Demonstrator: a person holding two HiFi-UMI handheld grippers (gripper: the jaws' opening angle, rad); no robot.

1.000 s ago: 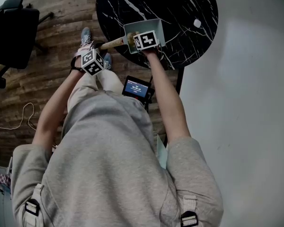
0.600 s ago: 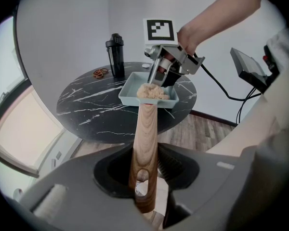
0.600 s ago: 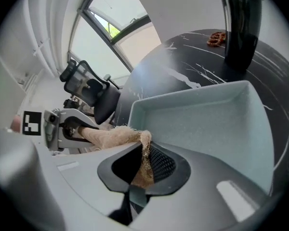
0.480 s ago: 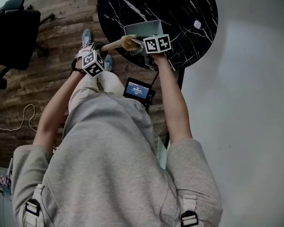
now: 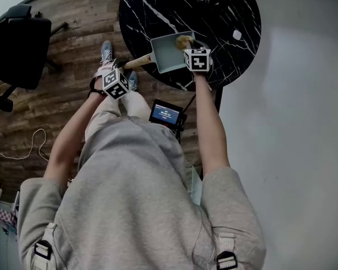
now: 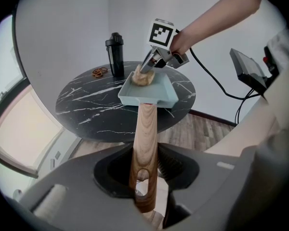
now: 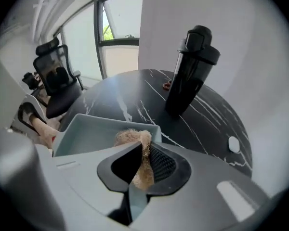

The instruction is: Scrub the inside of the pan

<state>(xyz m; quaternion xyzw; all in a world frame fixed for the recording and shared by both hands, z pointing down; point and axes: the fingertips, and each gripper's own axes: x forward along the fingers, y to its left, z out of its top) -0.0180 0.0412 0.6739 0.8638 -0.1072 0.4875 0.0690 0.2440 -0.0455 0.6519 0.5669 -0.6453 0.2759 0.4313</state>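
The head view is dim and muted, its light soft and even, without hard shadows; both gripper views are brighter, strongly bowed by the wide lens and black at the corners; the window (image 7: 116, 25) is washed out with daylight, which lays a pale sheen on the table (image 7: 111, 93); the pan (image 6: 155, 91) is evenly lit

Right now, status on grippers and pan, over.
Left gripper shut on wooden handle of pan. Right gripper shut on scrub pad, at pan's far corner. Bottle stands apart; nothing in the way.
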